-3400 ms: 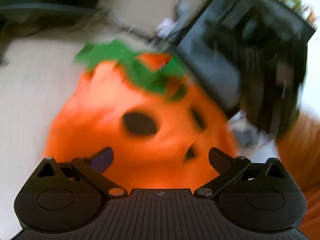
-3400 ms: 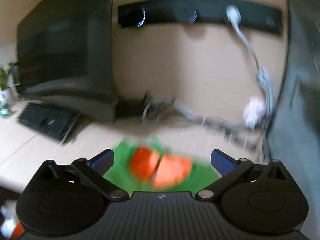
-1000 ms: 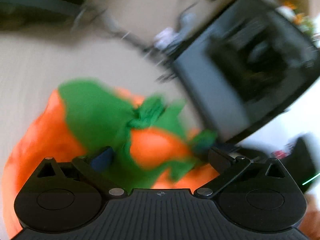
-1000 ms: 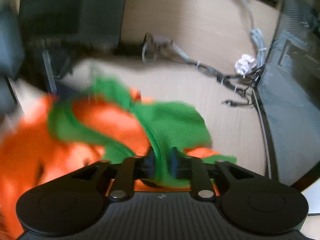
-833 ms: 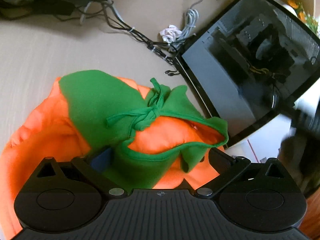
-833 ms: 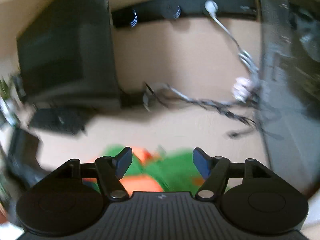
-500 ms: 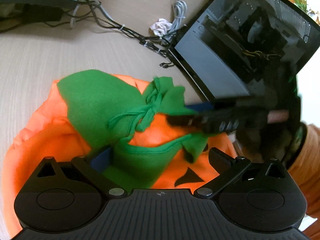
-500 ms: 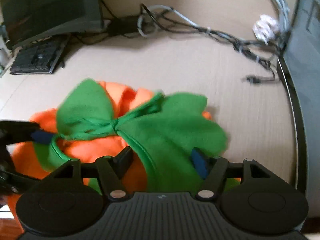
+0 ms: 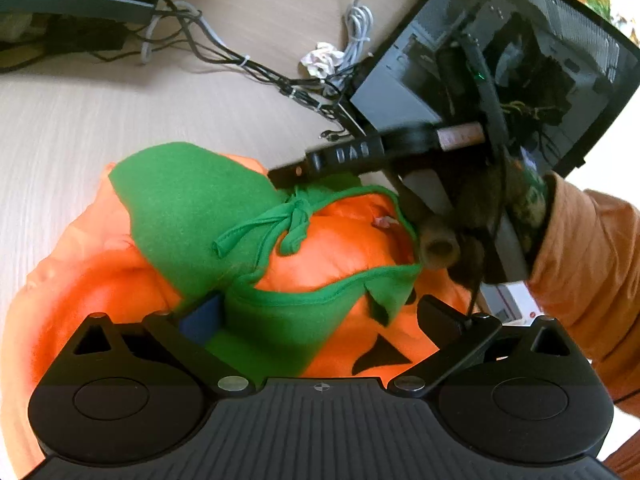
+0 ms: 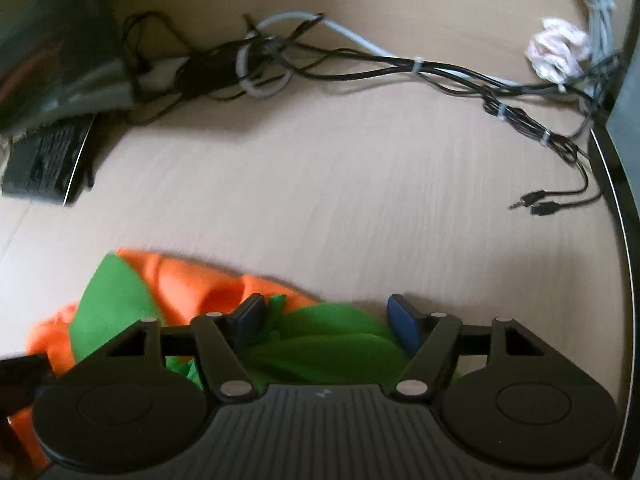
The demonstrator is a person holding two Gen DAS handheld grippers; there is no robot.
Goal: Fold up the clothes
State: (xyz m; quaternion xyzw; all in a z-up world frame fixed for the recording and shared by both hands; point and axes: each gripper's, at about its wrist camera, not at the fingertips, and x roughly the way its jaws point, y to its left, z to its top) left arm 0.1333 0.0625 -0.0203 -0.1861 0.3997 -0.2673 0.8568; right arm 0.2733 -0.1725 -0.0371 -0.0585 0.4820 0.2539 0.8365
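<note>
Left wrist view: the left tool (image 9: 320, 316) has its jaws spread wide, straddling the green collar (image 9: 320, 300) of an orange pumpkin costume (image 9: 100, 292); the blue pad of one finger (image 9: 200, 318) touches the green fabric, but nothing is pinched. The costume lies crumpled on the pale wooden bench (image 9: 80, 120), its black face patches (image 9: 380, 356) showing close to the tool and a knotted green drawstring (image 9: 288, 220) lying on top. Just beyond the knot, the right tool (image 9: 288, 174) reaches in, blurred, carried by a gloved hand (image 9: 500, 216) with an orange sleeve (image 9: 580, 260).

Right wrist view: the right tool (image 10: 324, 320) is partly open, its blue pads on either side of a bunched green fold (image 10: 332, 344) without closing on it. Orange cloth (image 10: 192, 280) spreads to the left. Farther out on the bench are a tangle of cables (image 10: 440, 68), a crumpled white wad (image 10: 556, 52), a black keyboard (image 10: 44, 164) and a monitor base (image 10: 60, 80). A glass-sided computer case (image 9: 500, 60) stands near the costume.
</note>
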